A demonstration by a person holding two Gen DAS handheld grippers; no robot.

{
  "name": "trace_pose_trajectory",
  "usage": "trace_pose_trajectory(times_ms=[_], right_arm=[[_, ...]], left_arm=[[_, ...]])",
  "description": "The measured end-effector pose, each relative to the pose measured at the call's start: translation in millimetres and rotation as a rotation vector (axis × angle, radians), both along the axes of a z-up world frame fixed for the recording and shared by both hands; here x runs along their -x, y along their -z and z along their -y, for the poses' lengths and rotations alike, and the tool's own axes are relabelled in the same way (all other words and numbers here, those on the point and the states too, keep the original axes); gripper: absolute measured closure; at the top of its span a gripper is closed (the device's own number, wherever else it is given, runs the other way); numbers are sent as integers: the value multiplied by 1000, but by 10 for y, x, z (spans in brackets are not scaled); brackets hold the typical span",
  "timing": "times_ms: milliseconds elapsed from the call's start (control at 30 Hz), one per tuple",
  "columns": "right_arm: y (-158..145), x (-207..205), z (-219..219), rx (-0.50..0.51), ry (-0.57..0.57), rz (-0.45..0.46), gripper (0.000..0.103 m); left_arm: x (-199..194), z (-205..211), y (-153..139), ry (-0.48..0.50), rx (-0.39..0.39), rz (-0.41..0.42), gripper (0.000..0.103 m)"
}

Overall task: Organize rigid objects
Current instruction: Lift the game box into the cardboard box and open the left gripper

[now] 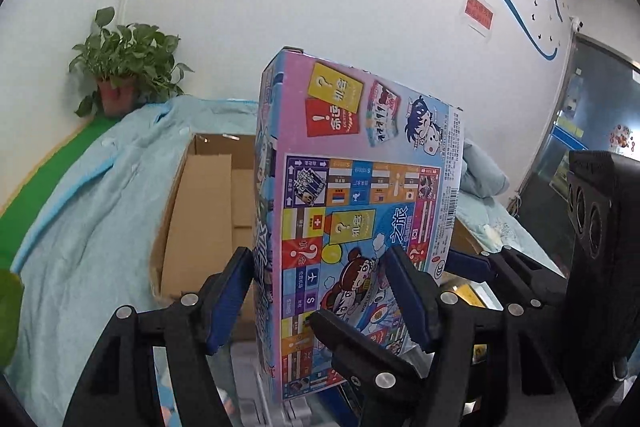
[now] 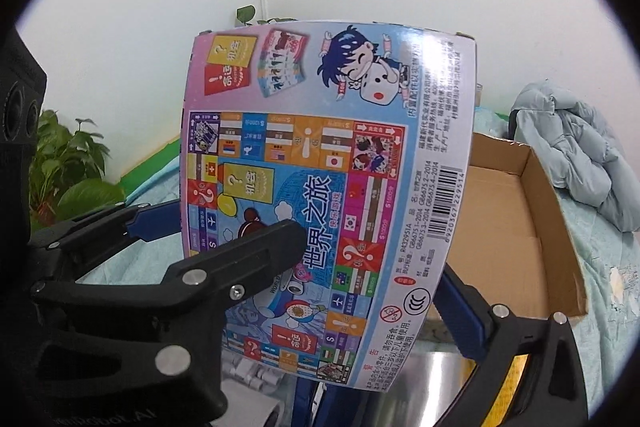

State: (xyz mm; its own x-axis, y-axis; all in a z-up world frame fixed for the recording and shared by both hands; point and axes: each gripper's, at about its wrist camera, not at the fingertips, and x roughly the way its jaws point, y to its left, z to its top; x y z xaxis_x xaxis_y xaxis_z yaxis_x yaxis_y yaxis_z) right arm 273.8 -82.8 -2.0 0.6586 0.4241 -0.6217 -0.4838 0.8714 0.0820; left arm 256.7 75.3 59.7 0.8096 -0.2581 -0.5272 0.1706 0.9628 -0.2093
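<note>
Holding the game box (image 1: 360,219) up on edge between both grippers, printed back toward the cameras, clear of the surface and in front of the carton (image 1: 208,211).

Left gripper (image 1: 320,299): we have its blue pads across the box's thin depth near the lower corner, one pad on the spine side, one on the printed face. Reads as clamped on the box.

Right gripper (image 2: 368,279): one black finger lies over the printed face, the other blue-padded finger sits behind the right edge. Looks clamped too, though the far pad's contact is hidden, so we call that a judgement.

Handling: thin printed cardboard, likely light, stiff on the edges but soft across the big faces. Glossy print, so pads may slip. We'd keep the hold near the corners and edges, where the walls back the board, not mid-face where it dents. Loose contents could shift if tilted.

Room: carton is open on top, flaps up, inside looks bare from here. Its near wall and raised flaps are the edges to clear. Box is tall on edge, so we'd judge it needs laying over or lining up with the carton's long side. Blue cloth (image 1: 100,187) drapes the left flap, a bundled jacket (image 2: 568,147) sits right of the carton, plant (image 1: 124,67) well back by the wall. Something metallic lies below the box; can't tell what.
</note>
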Motion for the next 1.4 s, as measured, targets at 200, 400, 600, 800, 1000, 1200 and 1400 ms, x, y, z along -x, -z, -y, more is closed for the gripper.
trace_pose_trajectory(times_ms=[200, 400, 600, 800, 1000, 1200, 1400], right_arm=[[-106, -198, -25, 17, 5, -55, 2], [60, -674, -60, 68, -24, -167, 3], [389, -963, -115, 56, -47, -291, 3], [637, -1096, -240, 109, -69, -385, 6], [716, -1146, -338, 176, -69, -397, 18], [829, -1354, -173, 169, -41, -482, 48], [841, -1513, -32, 127, -32, -534, 51]], left_arm=[[-663, -8, -97, 30, -13, -66, 38], [-1203, 12, 114, 33, 12, -187, 38], [-1468, 20, 430, 3, -3, -257, 41], [-1648, -19, 680, -21, -7, -328, 44], [-1688, -117, 916, -36, -36, -351, 54], [-1560, -139, 894, -17, -38, -313, 59], [-1195, -132, 754, -23, -83, -231, 59]])
